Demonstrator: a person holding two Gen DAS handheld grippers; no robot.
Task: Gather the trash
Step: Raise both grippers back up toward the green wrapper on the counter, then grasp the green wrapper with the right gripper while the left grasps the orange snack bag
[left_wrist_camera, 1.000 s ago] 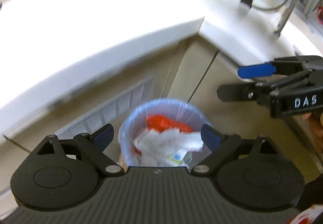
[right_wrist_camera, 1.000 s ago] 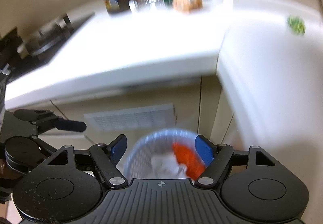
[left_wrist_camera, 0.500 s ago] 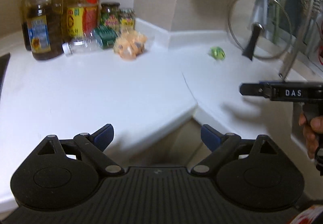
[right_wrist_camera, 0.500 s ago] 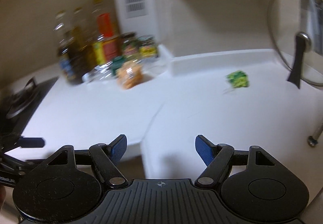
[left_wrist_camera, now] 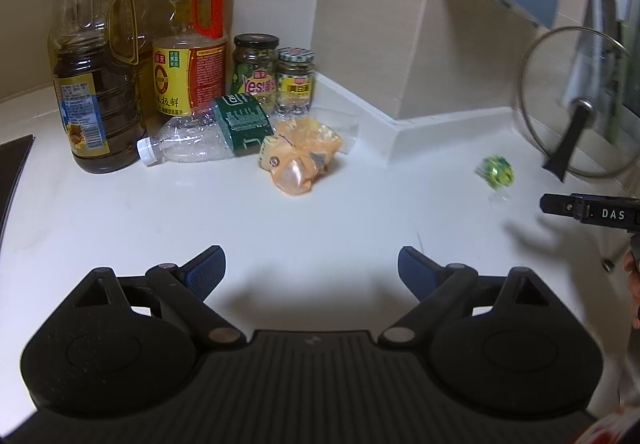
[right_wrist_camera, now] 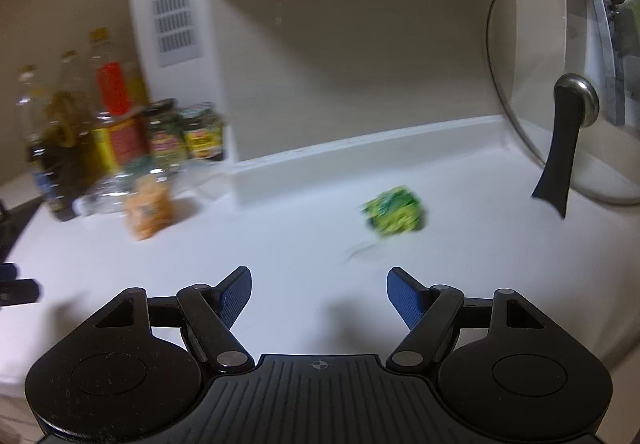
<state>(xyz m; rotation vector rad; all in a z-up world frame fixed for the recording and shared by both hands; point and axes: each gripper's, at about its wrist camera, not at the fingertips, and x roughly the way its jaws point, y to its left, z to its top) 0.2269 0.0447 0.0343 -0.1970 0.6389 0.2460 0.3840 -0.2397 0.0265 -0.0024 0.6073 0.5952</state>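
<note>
Two grippers hang over a white desk (left_wrist_camera: 120, 228) that wraps around a corner. The left gripper (left_wrist_camera: 312, 270) has its jaws wide with nothing between them; the right gripper (right_wrist_camera: 319, 294) likewise stands with jaws apart and empty. A glass pot lid (right_wrist_camera: 560, 56) leans upright at the right wall. Three pieces of trash lie on the desk: a crushed clear bottle (left_wrist_camera: 208, 134) on its side beside the oil bottles (left_wrist_camera: 96, 84), an orange wrapper (left_wrist_camera: 300, 154) touching it, and a small crumpled green wrapper (right_wrist_camera: 394, 212) well apart, ahead of the right gripper near the lid.
</note>
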